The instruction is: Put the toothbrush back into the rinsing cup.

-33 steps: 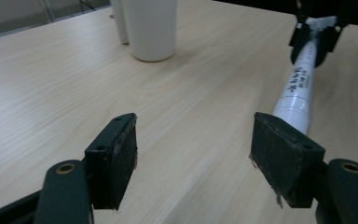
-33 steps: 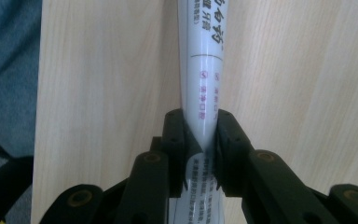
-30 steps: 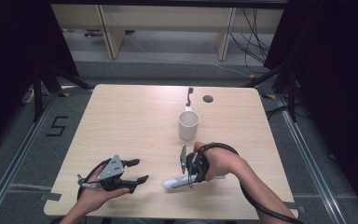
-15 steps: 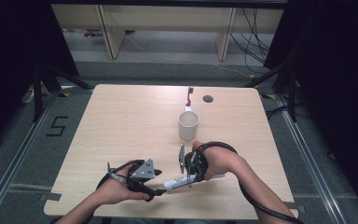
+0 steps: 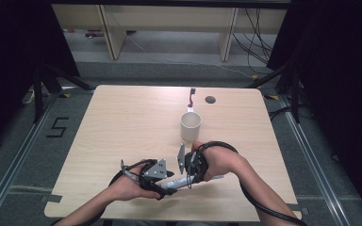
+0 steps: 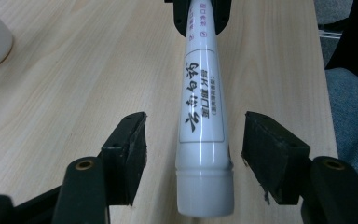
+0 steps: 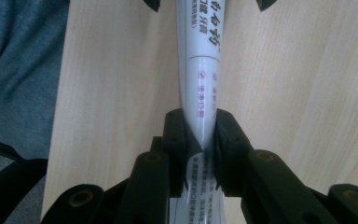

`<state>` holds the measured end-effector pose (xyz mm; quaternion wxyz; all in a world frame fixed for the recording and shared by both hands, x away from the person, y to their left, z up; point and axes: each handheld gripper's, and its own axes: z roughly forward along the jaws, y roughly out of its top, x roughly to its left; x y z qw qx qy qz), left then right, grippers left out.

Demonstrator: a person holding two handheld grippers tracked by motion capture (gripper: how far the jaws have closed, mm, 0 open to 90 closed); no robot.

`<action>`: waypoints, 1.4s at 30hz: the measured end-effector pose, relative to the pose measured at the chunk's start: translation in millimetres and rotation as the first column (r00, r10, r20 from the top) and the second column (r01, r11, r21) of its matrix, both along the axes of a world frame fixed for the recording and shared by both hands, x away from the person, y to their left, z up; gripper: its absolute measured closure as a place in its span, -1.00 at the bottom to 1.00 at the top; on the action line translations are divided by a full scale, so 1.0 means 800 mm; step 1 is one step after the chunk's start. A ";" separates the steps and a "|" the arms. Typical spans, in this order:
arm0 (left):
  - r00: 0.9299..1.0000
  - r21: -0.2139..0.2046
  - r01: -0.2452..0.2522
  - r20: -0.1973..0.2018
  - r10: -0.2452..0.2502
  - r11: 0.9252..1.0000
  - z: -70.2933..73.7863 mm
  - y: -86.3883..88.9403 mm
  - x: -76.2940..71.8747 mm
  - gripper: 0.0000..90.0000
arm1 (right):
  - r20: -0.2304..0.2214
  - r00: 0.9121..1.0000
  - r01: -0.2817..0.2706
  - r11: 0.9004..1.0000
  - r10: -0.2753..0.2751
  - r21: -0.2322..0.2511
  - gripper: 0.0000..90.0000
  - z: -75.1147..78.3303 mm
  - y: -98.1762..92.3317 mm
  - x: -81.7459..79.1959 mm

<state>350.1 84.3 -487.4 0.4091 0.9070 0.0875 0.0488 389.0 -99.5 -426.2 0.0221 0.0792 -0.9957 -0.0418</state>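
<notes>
I see the white tube (image 5: 176, 181) lying low over the near part of the bench (image 5: 122, 122), its long axis running left to right with the left end angled slightly nearer to me; its capped end points left toward my left gripper (image 5: 162, 186) and its other end runs right into my right gripper (image 5: 192, 175). In the left gripper view the tube (image 6: 204, 116) comes straight down the middle with black print along its label and the cap nearest the camera. The near edge of the bench sits just beyond both hands, so I have little room on that side, while the left and far-left stretches of the wooden top lie bare. A white cup (image 5: 191, 126) stands upright just beyond my right hand (image 5: 221, 160), and farther off near the far edge lie a small toothbrush-like item (image 5: 191, 97) and a round hole (image 5: 210, 100). My right gripper (image 7: 199, 140) has its jaws clamped tight on the tube (image 7: 200, 70), pads pressed against both sides. My left gripper (image 6: 191, 158) has its jaws spread wide, one on each side of the capped end, with clear gaps and no contact.
</notes>
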 end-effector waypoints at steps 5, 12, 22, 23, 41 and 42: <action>1.000 -0.013 0.011 0.008 -0.011 1.000 -0.001 -0.004 0.002 -0.05 | 0.006 1.000 0.014 1.000 -0.014 0.002 0.71 0.003 0.001 -0.001; 1.000 -0.038 0.026 0.011 -0.025 0.999 -0.003 -0.008 0.002 0.08 | 0.009 1.000 0.005 1.000 -0.005 0.022 0.71 0.008 0.005 -0.001; 0.999 -0.057 0.035 0.043 -0.032 0.998 -0.007 -0.012 0.003 0.34 | 0.012 1.000 0.003 0.999 -0.003 0.047 0.71 0.013 0.011 -0.003; 0.999 -0.057 0.035 0.043 -0.032 0.998 -0.007 -0.012 0.003 0.36 | 0.012 1.000 0.003 0.999 -0.003 0.047 0.71 0.013 0.011 -0.003; 0.994 -0.059 0.006 0.106 0.000 0.998 -0.002 -0.009 0.001 0.66 | 0.031 1.000 -0.003 0.999 0.002 0.040 0.59 0.026 0.020 -0.003; 0.995 -0.078 0.002 0.095 0.005 0.997 -0.003 -0.009 0.000 0.66 | 0.035 0.999 0.024 0.999 -0.026 0.034 0.56 0.027 0.021 -0.005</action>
